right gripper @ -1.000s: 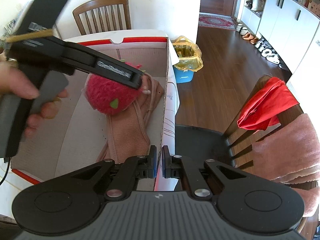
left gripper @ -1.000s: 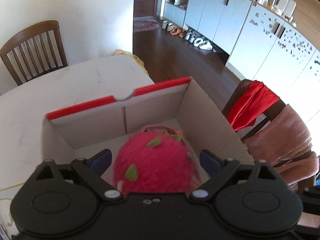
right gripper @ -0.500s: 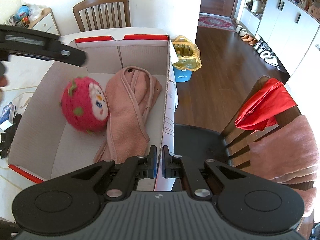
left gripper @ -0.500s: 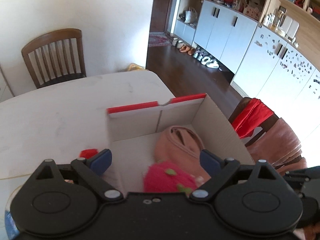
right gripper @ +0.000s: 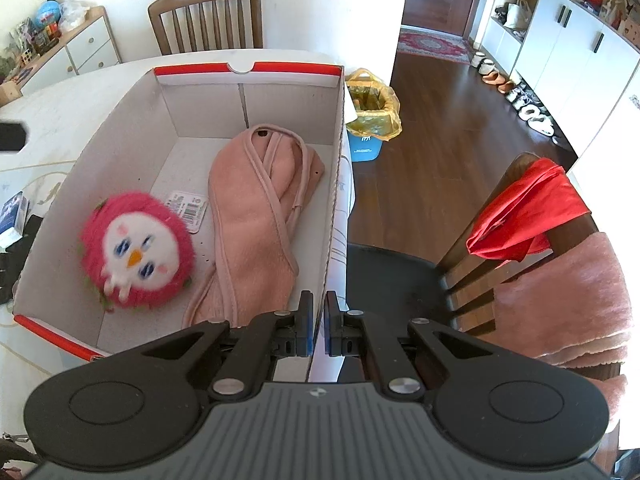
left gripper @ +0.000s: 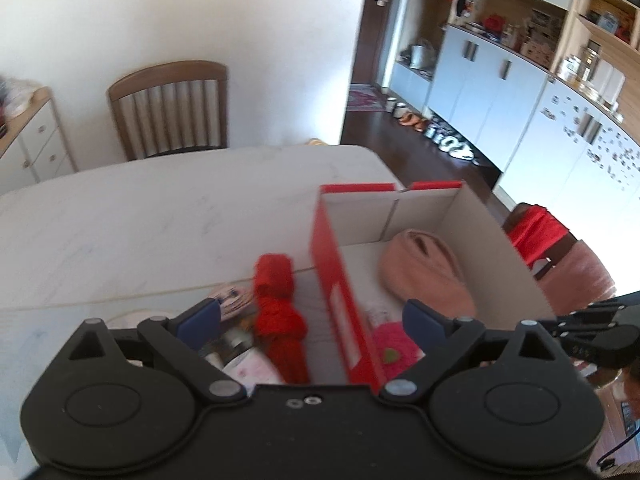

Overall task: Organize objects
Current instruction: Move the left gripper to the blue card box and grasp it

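My right gripper pinches the box wall at six o'clock; my left gripper gapes wide, empty, over its red wall.

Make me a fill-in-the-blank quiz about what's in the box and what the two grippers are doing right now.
1. The plush and the pink ____ lie inside the box.
2. The right gripper is shut on the box's ____.
3. The left gripper is ____ and holds nothing.
4. The red yarn lies ____ the box, on the table.

Missing words: scarf; wall; open; outside
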